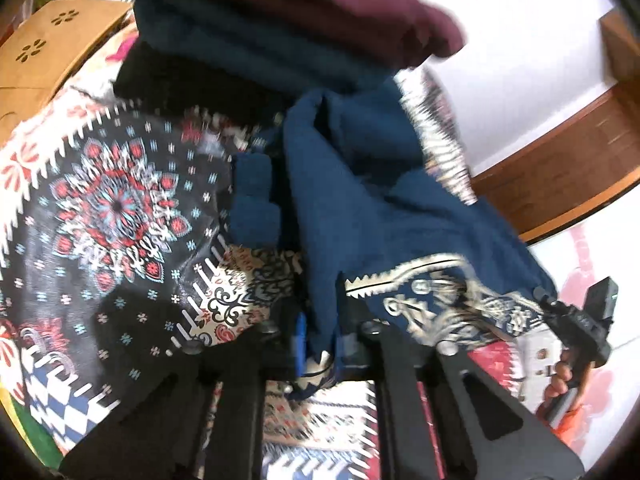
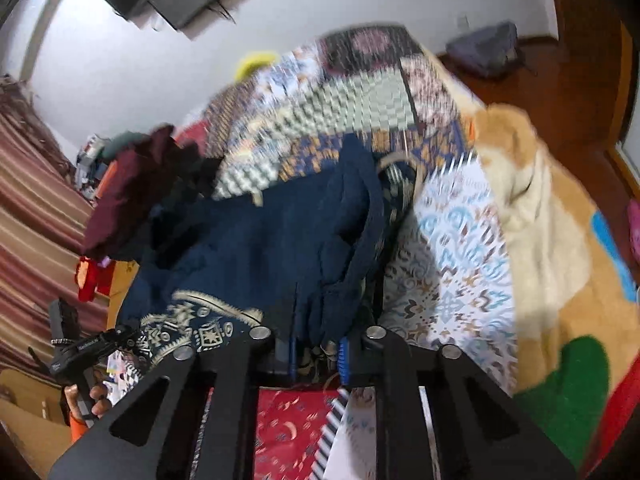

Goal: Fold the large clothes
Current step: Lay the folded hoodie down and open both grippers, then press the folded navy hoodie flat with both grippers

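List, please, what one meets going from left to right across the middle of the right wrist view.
Striped curtain → maroon garment → navy blue garment, held in the jaws of the right gripper → white patterned bedsheet → tan blanket.

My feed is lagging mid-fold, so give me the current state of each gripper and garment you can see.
Left gripper: shut on the navy blue cloth garment with cream embroidered border.
Right gripper: shut on the same garment.
Navy blue cloth garment with cream embroidered border: bunched, lifted, held between both grippers.
Maroon cloth garment: crumpled, on the clothes pile, not held.
Patterned patchwork bedspread: spread flat under the clothes.
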